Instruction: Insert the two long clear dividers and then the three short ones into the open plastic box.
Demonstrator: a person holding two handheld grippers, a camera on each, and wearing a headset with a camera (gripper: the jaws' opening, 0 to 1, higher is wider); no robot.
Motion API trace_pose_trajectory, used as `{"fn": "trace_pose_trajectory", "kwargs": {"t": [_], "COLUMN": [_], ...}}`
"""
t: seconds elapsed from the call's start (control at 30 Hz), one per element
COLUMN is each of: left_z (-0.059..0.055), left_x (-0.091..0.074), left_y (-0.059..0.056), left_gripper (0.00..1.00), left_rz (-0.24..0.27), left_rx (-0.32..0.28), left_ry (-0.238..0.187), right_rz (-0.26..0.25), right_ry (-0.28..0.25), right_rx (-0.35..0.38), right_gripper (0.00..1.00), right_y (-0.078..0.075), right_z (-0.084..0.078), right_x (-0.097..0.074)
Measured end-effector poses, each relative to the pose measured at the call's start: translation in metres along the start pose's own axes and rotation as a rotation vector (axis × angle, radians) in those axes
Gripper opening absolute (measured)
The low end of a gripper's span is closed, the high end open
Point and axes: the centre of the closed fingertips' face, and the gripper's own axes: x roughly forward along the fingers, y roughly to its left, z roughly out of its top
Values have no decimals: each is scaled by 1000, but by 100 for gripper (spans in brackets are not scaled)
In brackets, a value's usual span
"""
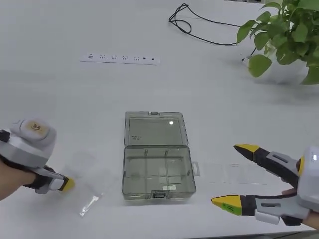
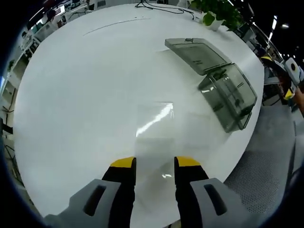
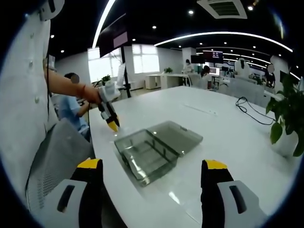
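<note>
The right gripper (image 1: 234,175) stands at the lower right of the head view with its yellow-tipped jaws spread wide and nothing between them. In its own view (image 3: 152,164) the two tips sit far apart at the bottom of the frame.

The left gripper (image 1: 67,184), at the lower left of the head view, has its jaws parted by a narrow gap in its own view (image 2: 156,162). A clear flat plastic divider (image 2: 155,121) lies on the white table (image 2: 85,95) just ahead of the tips and seems to run into the gap. I cannot tell whether the jaws touch it.

The smoky clear rectangular plastic box (image 1: 157,172) sits at the lower centre of the head view. Its hinged lid (image 1: 156,128) is laid flat open above it. More faint clear dividers (image 1: 224,172) lie on the table just right of the box, and a small clear piece (image 1: 89,203) lies to its lower left.

A white power strip (image 1: 119,58), a black cable (image 1: 199,25) and a green leafy plant (image 1: 289,35) line the top of the frame.
</note>
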Motion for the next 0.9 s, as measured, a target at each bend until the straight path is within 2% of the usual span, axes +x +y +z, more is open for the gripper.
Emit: {"fn": "trace_pose_trajectory", "kwargs": {"t": [0.13, 0.33, 0.47, 0.5, 0.6, 0.77, 0.9], "left_z": [3, 17, 30, 35, 43, 58, 68], "left_x": [-8, -20, -30, -33, -40, -52, -59], "left_y": [-5, -17, -29, -34, -45, -66, -82], "left_gripper": [30, 30, 30, 30, 30, 30, 30], "left_rz": [-22, -63, -100, -116, -141, -197, -234], "left_rx": [-39, -79, -102, -107, -114, -117, -112], "left_ry": [-43, -130, -196, -224, -259, -327, -374], "right_rz": [-2, -14, -12, -5, 5, 17, 16], "right_ry": [-15, -38, -45, -51, -53, -111, -112], "right_rx": [5, 25, 29, 37, 57, 96, 115], "right_gripper": [82, 78, 77, 76, 69, 64, 58], "right_y": [3, 7, 14, 16, 21, 29, 34], "right_z": [11, 28, 39, 44, 53, 76, 87], "right_x": [1, 5, 9, 11, 15, 22, 28]}}
